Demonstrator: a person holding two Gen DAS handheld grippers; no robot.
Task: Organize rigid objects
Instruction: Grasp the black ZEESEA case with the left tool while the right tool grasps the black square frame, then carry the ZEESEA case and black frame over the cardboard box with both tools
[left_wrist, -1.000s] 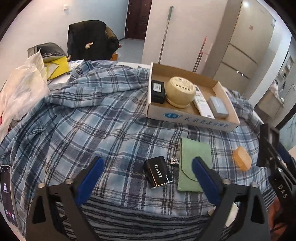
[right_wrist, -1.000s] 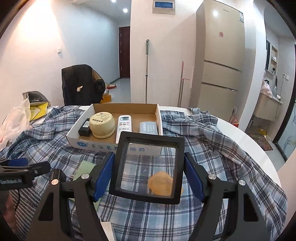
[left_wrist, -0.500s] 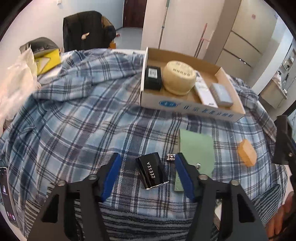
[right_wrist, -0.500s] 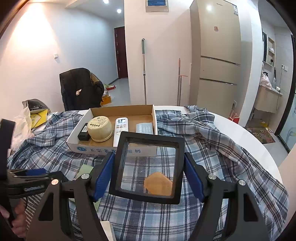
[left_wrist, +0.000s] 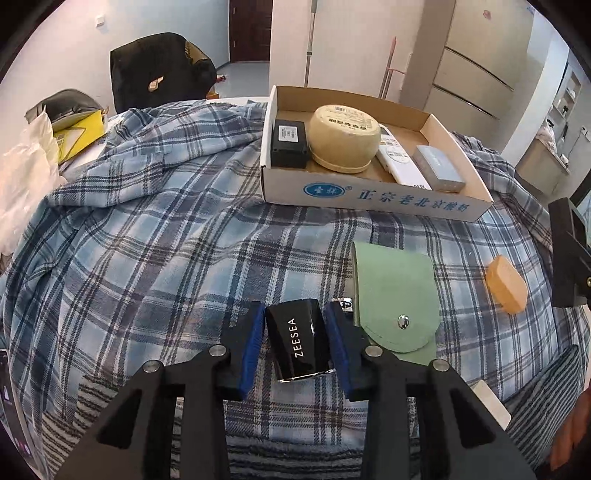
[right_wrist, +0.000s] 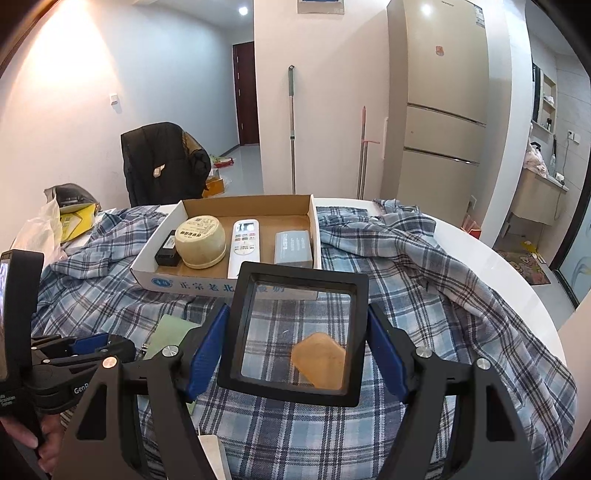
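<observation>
Straddling the black ZEESEA box (left_wrist: 299, 341), the left hand-held gripper (left_wrist: 295, 345) has just been closing its jaws, and its blue pads (left_wrist: 251, 343) now sit right at the box's two sides; whether they already press on it cannot be told, so the grip is unconfirmed. The box lies on the plaid cloth (left_wrist: 147, 258) that covers the bench (right_wrist: 498, 266), near the bench's front edge. Just beside the box lies a green snap pouch (left_wrist: 395, 295), and an orange block (left_wrist: 506, 284) lies further toward the right edge, apart from both.

The right hand-held gripper (right_wrist: 295, 336) is clenched on a black square frame with a clear pane (right_wrist: 295, 332), held off the cloth; the orange block shows through the pane.

At the far edge stands an open cardboard tray (left_wrist: 369, 199). Inside it, in a row, are a small black box (left_wrist: 289, 144), a round cream container (left_wrist: 343, 138), a white remote control (left_wrist: 400, 162) and a grey box (left_wrist: 437, 168).
</observation>
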